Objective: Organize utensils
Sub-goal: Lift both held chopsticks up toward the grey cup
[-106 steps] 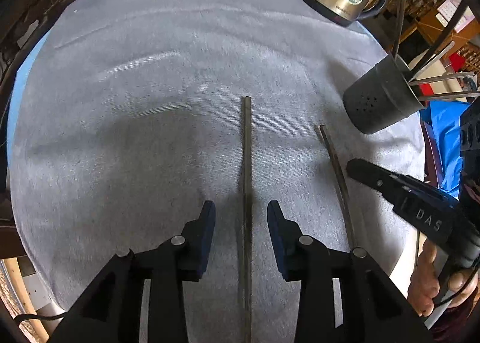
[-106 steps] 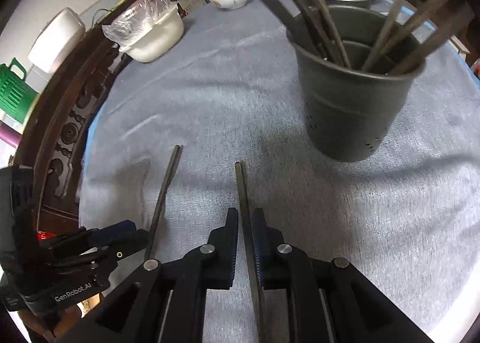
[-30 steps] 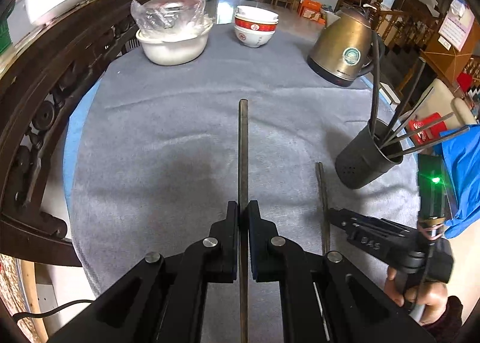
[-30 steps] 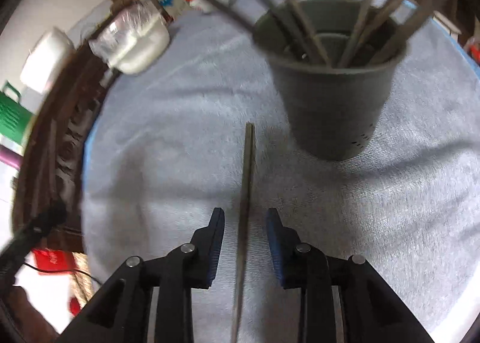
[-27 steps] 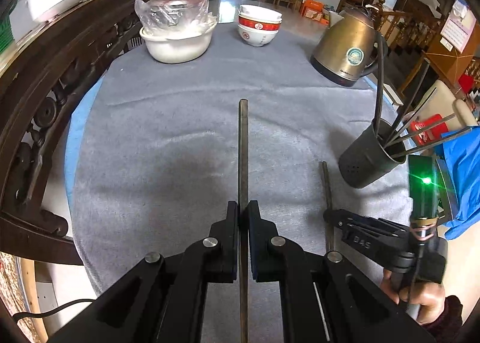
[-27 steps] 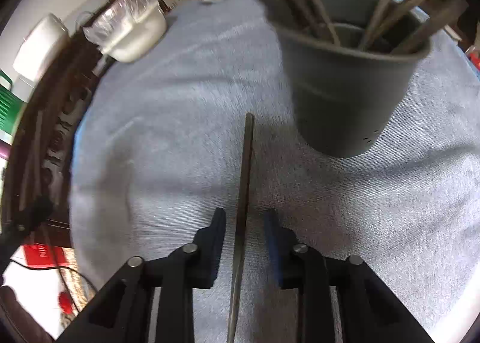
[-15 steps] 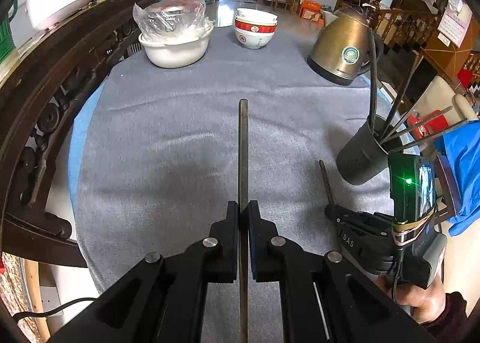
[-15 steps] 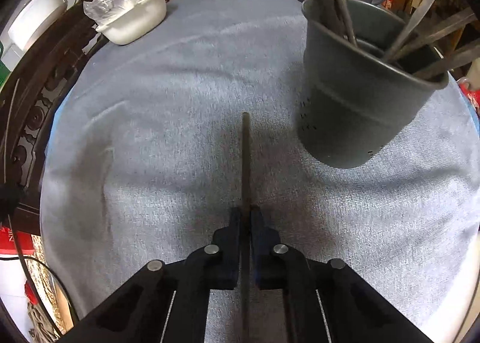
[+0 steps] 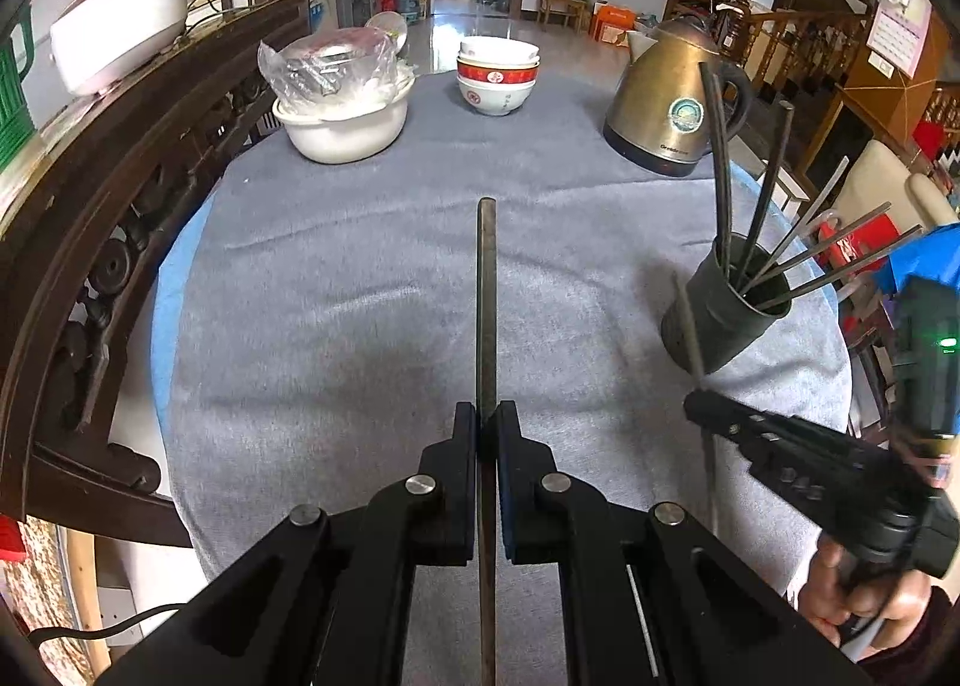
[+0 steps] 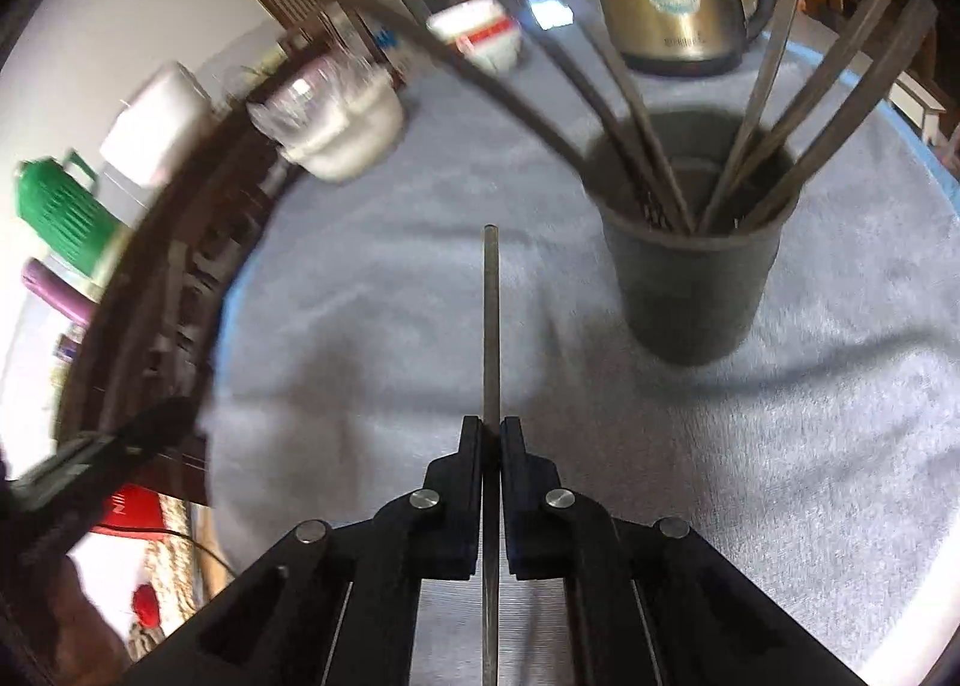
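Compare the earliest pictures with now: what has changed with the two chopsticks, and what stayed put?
Both chopsticks left the cloth: left gripper closed on one, right gripper closed on the other; both lifted. Holder, kettle and bowls stayed.

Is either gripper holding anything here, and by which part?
Both. The left gripper is shut on a chopstick, partway along its length. The right gripper pinches a second chopstick, also partway along.

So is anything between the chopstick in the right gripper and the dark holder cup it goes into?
Nothing on the cloth lies between them. The right gripper holds its chopstick beside the holder cup, but the chopsticks already inside fan out over the rim and crowd the opening.
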Demonstrator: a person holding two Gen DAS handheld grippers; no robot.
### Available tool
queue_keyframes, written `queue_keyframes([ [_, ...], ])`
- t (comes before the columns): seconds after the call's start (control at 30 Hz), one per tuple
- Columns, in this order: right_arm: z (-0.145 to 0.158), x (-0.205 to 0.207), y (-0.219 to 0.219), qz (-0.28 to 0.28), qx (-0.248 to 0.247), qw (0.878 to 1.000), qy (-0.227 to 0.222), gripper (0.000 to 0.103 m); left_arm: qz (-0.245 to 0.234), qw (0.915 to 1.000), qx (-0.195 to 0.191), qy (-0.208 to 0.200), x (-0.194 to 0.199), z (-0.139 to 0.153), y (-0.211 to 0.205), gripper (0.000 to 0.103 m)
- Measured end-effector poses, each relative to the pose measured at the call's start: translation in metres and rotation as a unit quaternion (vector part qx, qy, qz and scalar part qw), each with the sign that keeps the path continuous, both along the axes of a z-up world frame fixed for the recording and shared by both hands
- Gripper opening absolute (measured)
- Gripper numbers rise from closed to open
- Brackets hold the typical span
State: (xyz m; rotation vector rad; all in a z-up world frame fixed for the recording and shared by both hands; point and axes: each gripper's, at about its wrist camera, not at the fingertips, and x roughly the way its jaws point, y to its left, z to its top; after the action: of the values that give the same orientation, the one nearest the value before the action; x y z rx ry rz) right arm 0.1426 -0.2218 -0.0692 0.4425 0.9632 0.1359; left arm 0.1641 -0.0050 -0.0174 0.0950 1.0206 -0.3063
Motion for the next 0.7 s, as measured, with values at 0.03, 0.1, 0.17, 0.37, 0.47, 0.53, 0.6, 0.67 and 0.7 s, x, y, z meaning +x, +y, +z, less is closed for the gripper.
queue_keyframes([
  [0.03,0.005,-0.002,-0.001,0.001,0.008,1.0,-0.011,0.006,-0.001,1.0,0.001,-0.002,0.0,0.001,-0.002,0.007],
  [0.1,0.017,-0.007,-0.003,0.003,0.025,0.999,-0.042,0.006,-0.003,1.0,0.004,-0.007,-0.001,0.005,-0.005,0.007],
  [0.17,0.03,-0.014,-0.006,0.003,0.036,0.996,-0.077,0.006,-0.005,0.9999,0.006,-0.012,-0.002,0.008,-0.008,0.007],
  [0.37,0.06,-0.033,-0.019,-0.014,0.067,0.984,-0.162,0.007,-0.011,0.9994,0.012,-0.03,-0.004,0.02,-0.019,0.007],
  [0.47,0.071,-0.044,-0.029,-0.023,0.072,0.98,-0.184,0.006,-0.017,0.9991,0.014,-0.037,-0.004,0.024,-0.024,0.007],
  [0.53,0.071,-0.043,-0.031,-0.026,0.069,0.98,-0.186,0.006,-0.017,0.9993,0.01,-0.03,0.001,0.022,-0.022,0.007],
  [0.6,0.069,-0.043,-0.034,-0.028,0.067,0.982,-0.175,0.006,-0.006,0.9999,-0.001,-0.01,0.012,0.015,-0.013,0.007],
  [0.67,0.063,-0.043,-0.035,-0.029,0.066,0.984,-0.163,0.006,0.016,0.9994,-0.018,0.026,0.03,0.004,0.003,0.007],
  [0.7,0.059,-0.043,-0.036,-0.03,0.069,0.985,-0.158,0.006,0.026,0.9986,-0.024,0.039,0.036,-0.002,0.01,0.007],
])
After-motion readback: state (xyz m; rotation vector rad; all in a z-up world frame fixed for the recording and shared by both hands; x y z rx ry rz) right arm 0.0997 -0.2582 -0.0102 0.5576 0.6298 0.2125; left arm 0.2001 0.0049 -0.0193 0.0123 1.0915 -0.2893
